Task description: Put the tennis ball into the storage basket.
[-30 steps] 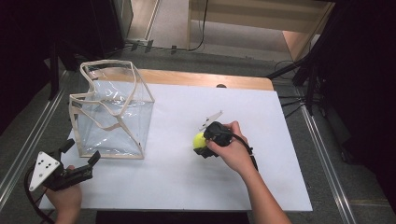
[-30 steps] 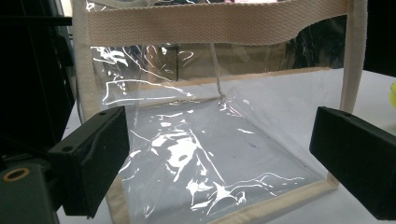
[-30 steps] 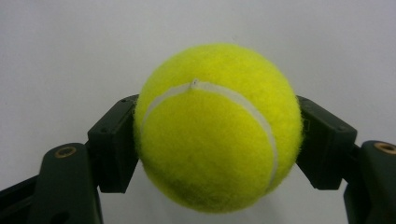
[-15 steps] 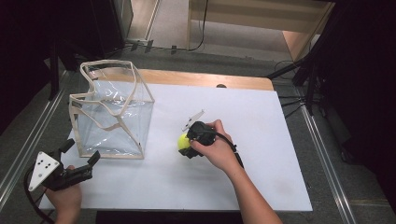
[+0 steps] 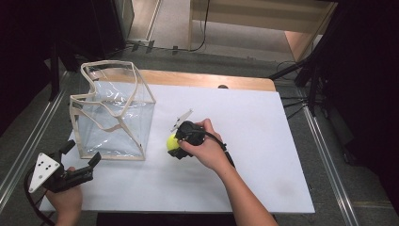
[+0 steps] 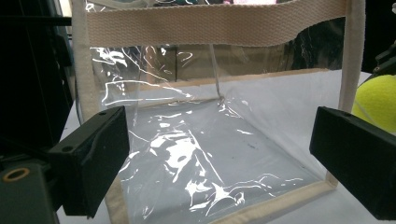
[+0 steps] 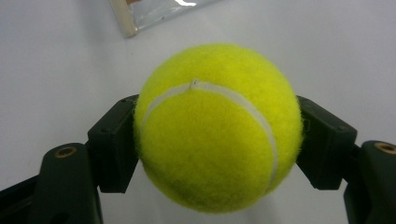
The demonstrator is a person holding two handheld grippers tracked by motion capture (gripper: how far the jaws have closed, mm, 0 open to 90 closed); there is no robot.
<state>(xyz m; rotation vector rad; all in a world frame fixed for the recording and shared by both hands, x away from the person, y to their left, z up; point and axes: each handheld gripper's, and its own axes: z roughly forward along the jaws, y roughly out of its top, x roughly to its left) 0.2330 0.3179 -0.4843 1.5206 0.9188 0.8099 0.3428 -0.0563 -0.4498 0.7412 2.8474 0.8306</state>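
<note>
Right tongs (image 5: 175, 143) pinch tennis ball (image 7: 217, 126); left tongs (image 5: 80, 162) spread before empty clear bag (image 5: 113, 113).

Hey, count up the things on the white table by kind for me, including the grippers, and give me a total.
Tennis ball: 1, yellow, clamped in the right gripper
Clear bag with beige trim: 1, standing open
Grippers: 2, the right one and the left gripper, whose jaws stand apart
Total: 4
</note>
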